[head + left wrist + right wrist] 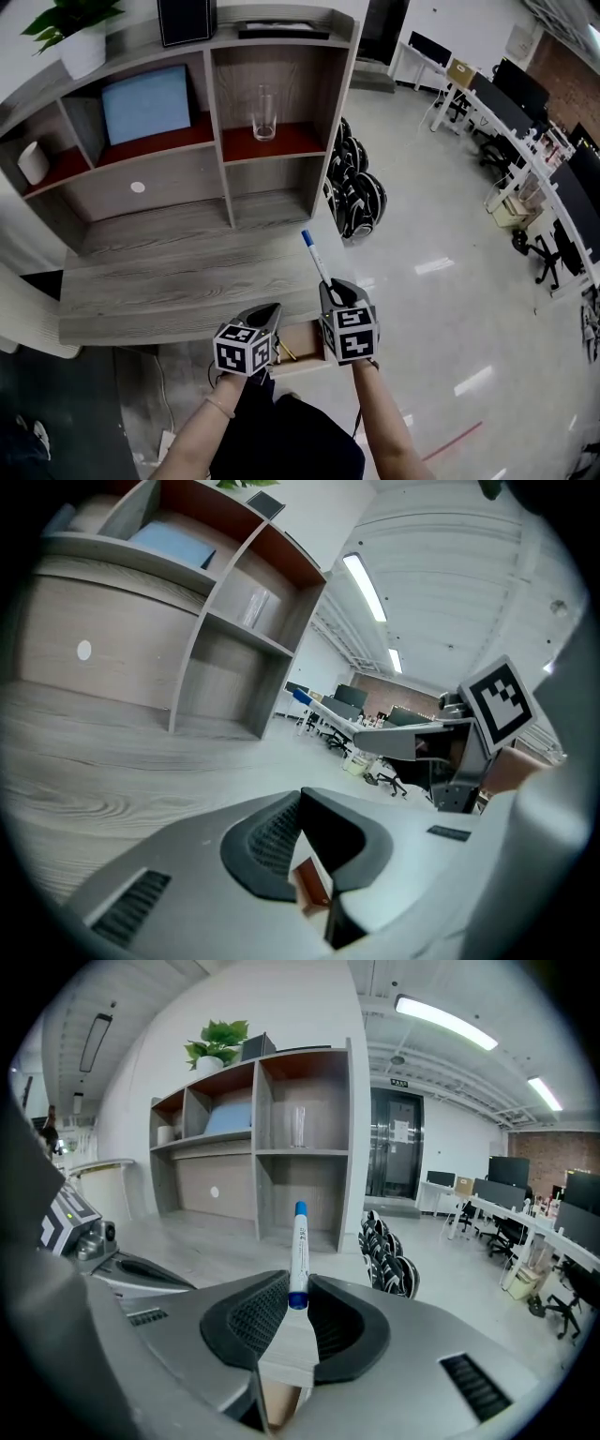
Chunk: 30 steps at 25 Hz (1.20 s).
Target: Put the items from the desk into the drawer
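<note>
The right gripper clamps the lower end of a white marker pen with blue ends, which sticks up over the front edge of the grey wood-grain desk. The left gripper, jaws pressed together on nothing, sits at that same edge. Both are above the open light-wood drawer under the desk.

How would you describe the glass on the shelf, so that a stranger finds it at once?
Start at the grey wooden shelf unit behind the desk. Look in its upper right compartment, on the red-brown board: the clear, tall glass stands there alone, while the neighbouring compartment holds a blue panel.
</note>
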### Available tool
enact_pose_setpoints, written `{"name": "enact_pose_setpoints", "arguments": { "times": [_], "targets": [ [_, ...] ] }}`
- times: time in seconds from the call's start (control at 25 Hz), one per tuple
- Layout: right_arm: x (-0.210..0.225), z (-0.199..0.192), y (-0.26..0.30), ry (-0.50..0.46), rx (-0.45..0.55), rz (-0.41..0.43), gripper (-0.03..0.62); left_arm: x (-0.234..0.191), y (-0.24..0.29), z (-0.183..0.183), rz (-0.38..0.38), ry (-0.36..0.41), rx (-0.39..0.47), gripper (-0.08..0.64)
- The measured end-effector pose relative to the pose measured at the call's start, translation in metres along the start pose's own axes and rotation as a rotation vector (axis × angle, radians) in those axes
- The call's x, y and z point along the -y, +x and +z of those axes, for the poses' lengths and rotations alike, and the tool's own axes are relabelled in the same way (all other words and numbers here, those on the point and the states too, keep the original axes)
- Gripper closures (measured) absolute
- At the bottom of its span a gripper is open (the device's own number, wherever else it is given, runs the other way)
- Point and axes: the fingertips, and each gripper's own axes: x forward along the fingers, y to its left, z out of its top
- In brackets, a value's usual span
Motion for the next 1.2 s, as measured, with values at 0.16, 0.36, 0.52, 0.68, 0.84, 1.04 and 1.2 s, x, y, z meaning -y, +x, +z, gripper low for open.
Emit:
{"name": "enact_pose_setpoints", "arguments": {
  "times": [0.16, 0.36, 0.52, 0.68, 0.84, 1.04, 1.2],
  "targets": [
    [-0.009, -0.01, -0.019, -0.017, -0.002, 0.011, 0.523, 0.004, -0.008, -0.006, 0.001, -0.007, 0.005, 0.534],
    [-0.026, -0.032, -0.037, -0.038, -0.023, 0.035, 0.523, 0.005, -0.018, -0.019, -0.007, -0.02, 0.001, 0.534],
    [-0.043, -0.054, -0.052, -0.047, -0.047, 0.065, 0.523, 0.01, -0.029, -0.039, -0.01, -0.016, -0.032, 0.533],
    [-0.056, -0.075, -0.06, -0.042, -0.075, 0.088, 0.523, 0.01, -0.036, -0.057, -0.009, -0.02, -0.067, 0.532],
    [-0.065, -0.1, -0.061, -0.033, -0.114, 0.109, 0.523, 0.008, -0.037, -0.071, -0.004, -0.034, -0.091, 0.534],
    [-0.074, -0.132, -0.063, -0.02, -0.165, 0.124, 0.523, 0.008, -0.036, -0.088, -0.002, -0.05, -0.115, 0.533],
    [-0.076, -0.152, -0.064, -0.018, -0.203, 0.128, 0.523, 0.01, -0.034, -0.103, -0.002, -0.068, -0.142, 0.533]
  ]
}}
